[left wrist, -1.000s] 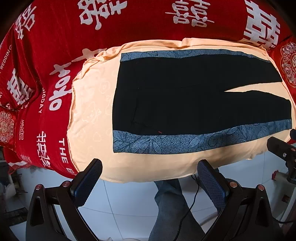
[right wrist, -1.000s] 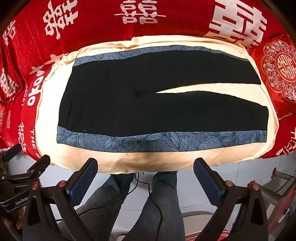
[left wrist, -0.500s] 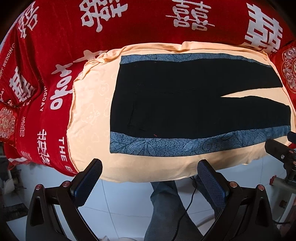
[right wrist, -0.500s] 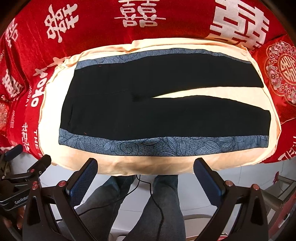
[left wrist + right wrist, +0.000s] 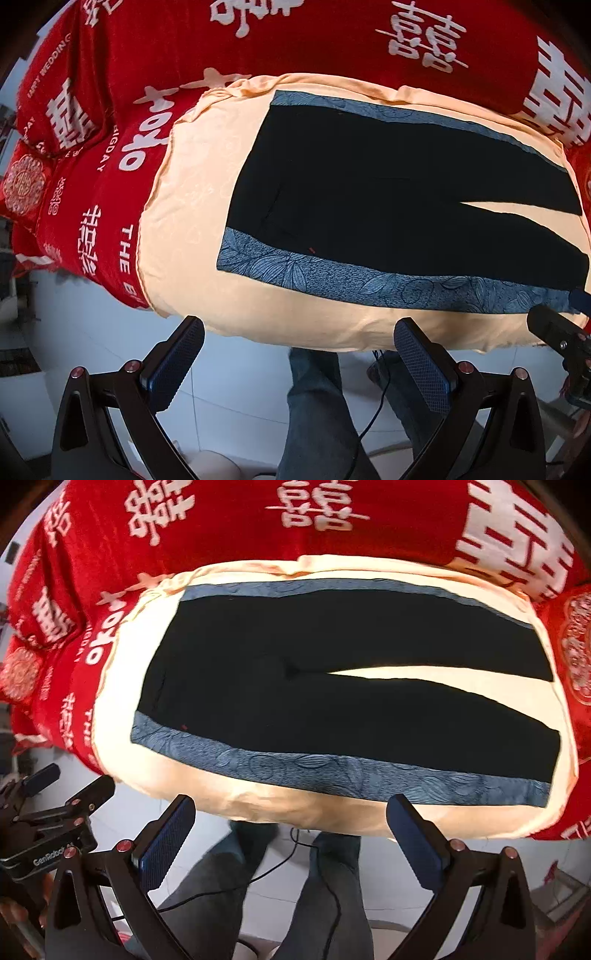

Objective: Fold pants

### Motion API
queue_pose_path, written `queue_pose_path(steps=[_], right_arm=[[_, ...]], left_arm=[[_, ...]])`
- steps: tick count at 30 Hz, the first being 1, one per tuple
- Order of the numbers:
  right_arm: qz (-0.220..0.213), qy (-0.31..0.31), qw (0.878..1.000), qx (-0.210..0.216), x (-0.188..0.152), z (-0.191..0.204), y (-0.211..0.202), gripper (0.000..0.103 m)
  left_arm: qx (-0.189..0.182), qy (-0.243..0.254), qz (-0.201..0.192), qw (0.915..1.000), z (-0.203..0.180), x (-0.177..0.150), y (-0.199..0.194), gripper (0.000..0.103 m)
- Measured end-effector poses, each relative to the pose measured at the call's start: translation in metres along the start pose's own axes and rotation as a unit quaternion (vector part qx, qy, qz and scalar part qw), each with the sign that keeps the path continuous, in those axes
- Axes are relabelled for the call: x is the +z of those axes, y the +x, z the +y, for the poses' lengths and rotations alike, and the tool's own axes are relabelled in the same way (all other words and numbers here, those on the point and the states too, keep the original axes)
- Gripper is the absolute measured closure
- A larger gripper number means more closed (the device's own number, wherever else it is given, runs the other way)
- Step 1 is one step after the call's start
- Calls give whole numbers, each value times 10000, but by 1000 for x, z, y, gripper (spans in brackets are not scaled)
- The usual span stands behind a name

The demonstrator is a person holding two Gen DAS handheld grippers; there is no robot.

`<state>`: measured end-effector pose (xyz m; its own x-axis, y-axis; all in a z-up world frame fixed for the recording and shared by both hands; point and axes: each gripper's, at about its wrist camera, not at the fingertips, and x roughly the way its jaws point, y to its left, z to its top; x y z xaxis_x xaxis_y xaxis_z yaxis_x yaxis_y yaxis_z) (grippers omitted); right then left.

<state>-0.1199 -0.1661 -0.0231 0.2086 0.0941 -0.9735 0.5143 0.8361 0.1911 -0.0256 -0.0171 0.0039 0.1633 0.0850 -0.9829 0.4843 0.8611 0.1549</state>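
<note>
— On the peach-coloured padded cloth (image 5: 369, 814) that covers the near part of the bed lie the black pants with blue leaf-patterned side stripes (image 5: 332, 709), spread flat, waist to the left and both legs running off to the right.

— So how much of the folding would you say is done?

— None that I can see. The two legs lie apart with a thin wedge of peach cloth showing between them, and no layer is doubled over. I judge every fold is still to come, most likely one leg laid over the other first.

— And the grippers?

— The left gripper (image 5: 299, 363) hangs off the near edge of the bed over the white tiled floor (image 5: 236, 391), its jaws spread wide and holding nothing. The right gripper (image 5: 291, 842) is the same: wide, empty, just short of the near edge.

— What about edges and room?

— The near blue stripe runs close along the near side of the peach cloth, which rounds downward there, so that hem looks easy to reach. Beyond the far stripe a narrow band of peach remains before the red bedspread with white characters (image 5: 229, 535). The leg cuffs end close to the cloth's right side. The person's legs in dark jeans (image 5: 325, 897) stand between the grippers, below the bed's edge.
</note>
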Motion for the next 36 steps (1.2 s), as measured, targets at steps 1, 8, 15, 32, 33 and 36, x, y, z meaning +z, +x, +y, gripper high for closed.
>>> queue_pose_path(steps=[1, 8, 15, 32, 33, 36], right_arm=[[-17, 38, 10000, 85, -1, -1, 1, 0], [14, 770, 9895, 1221, -12, -7, 34, 0], [246, 1622, 9599, 2274, -35, 0, 114, 13], [-268, 2740, 8795, 3882, -54, -3, 242, 39], [-365, 2747, 8754, 3961, -50, -4, 237, 39], [-670, 2704, 8594, 4287, -36, -4, 218, 39]], left_arm=[[-5, -22, 3, 10000, 2, 0, 1, 0], [-542, -35, 130, 9984, 32, 6, 43, 0], [-1203, -378, 296, 9916, 71, 4, 119, 0], [-2699, -933, 500, 9571, 70, -7, 214, 0], [-2780, -985, 514, 9541, 68, -5, 215, 0], [-3021, -1230, 485, 9441, 63, 0, 217, 0]])
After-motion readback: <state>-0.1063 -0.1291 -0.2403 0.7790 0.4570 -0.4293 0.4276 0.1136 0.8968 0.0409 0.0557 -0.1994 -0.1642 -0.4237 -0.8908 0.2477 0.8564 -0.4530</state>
